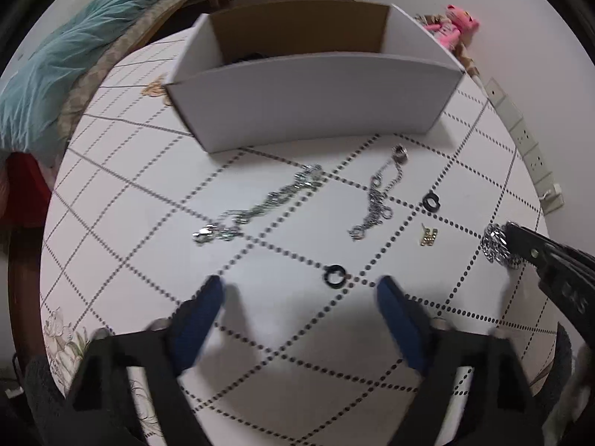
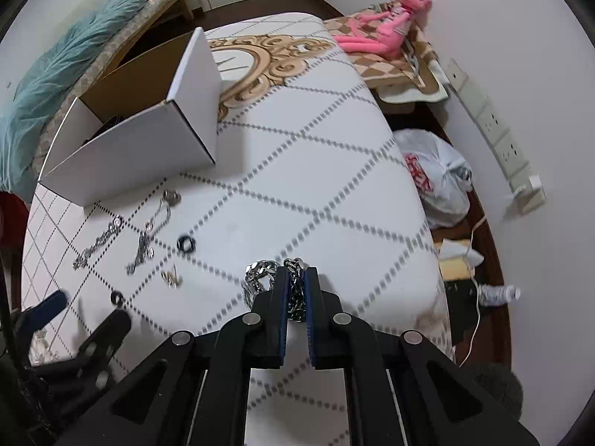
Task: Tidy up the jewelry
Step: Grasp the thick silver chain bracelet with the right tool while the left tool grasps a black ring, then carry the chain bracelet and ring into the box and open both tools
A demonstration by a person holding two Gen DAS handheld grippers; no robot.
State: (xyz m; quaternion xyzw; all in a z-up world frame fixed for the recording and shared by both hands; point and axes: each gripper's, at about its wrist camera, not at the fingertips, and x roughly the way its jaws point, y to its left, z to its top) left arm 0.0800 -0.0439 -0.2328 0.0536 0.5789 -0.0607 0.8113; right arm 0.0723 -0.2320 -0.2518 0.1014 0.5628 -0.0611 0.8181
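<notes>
An open white cardboard box [image 1: 312, 100] stands at the far side of the white table [image 1: 148, 260]; it also shows in the right wrist view [image 2: 148, 141]. In front of it lie two silver chains [image 1: 260, 204] [image 1: 379, 197], two black rings [image 1: 335, 276] [image 1: 431, 200] and a small gold piece [image 1: 428, 237]. My left gripper [image 1: 301, 290] is open and empty just above the table, near the closer black ring. My right gripper [image 2: 296, 278] is shut on a chunky silver chain [image 2: 260, 278] at the table's right side; that chain also shows in the left wrist view [image 1: 496, 245].
A pink plush toy [image 2: 386, 18] sits on a patterned cloth beyond the table. A white plastic bag [image 2: 438, 174], a bottle [image 2: 498, 293] and a cable lie on the floor to the right. Wall sockets [image 2: 498, 133] line the right wall. A teal blanket [image 1: 74, 52] lies on a bench at the left.
</notes>
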